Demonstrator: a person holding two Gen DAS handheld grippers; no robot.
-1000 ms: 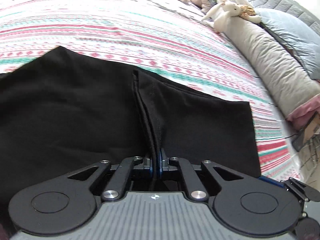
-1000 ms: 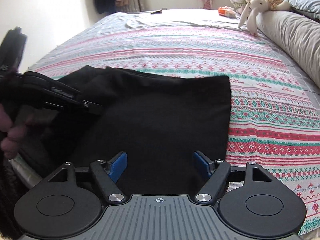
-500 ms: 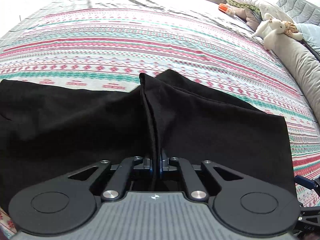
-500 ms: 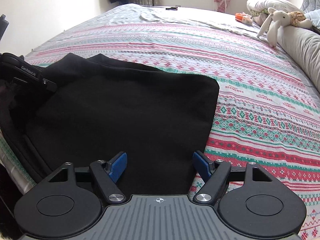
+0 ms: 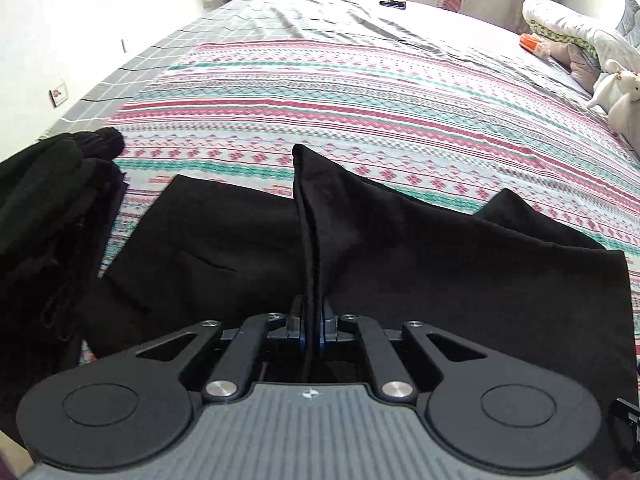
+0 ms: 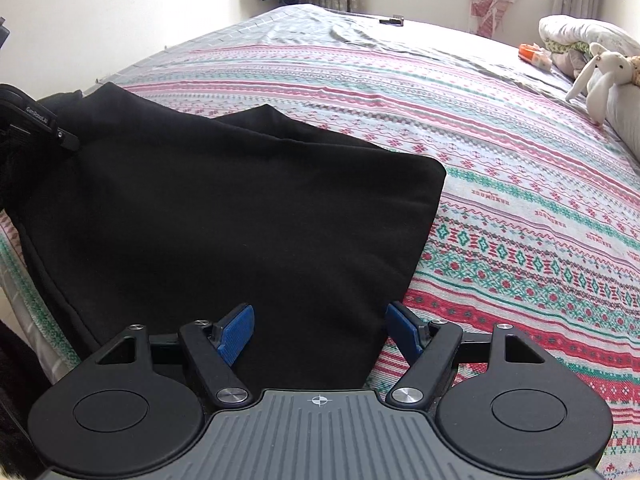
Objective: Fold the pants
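Black pants [image 5: 440, 264] lie spread on the striped bedspread [image 5: 360, 112], near the bed's front edge. My left gripper [image 5: 311, 320] is shut on a raised fold of them, and the pinched ridge runs up and away from the jaws to a peak. In the right wrist view the pants [image 6: 240, 216] fill the near left, with one squared corner to the right. My right gripper [image 6: 320, 332] hovers open over that cloth, blue pads [image 6: 236, 332] wide apart and pressing on nothing. The left gripper [image 6: 36, 120] shows at that view's left edge.
A dark heap of other clothing [image 5: 48, 220] sits at the bed's left edge. A white stuffed rabbit [image 6: 604, 76], pillows [image 5: 576, 36] and an orange item [image 6: 532, 54] lie at the far right. A small dark object [image 5: 393, 3] rests at the far end.
The left gripper has carried its pinched fold to the left and a little up, and the dark heap has come into its view. The right gripper has drifted left, still open.
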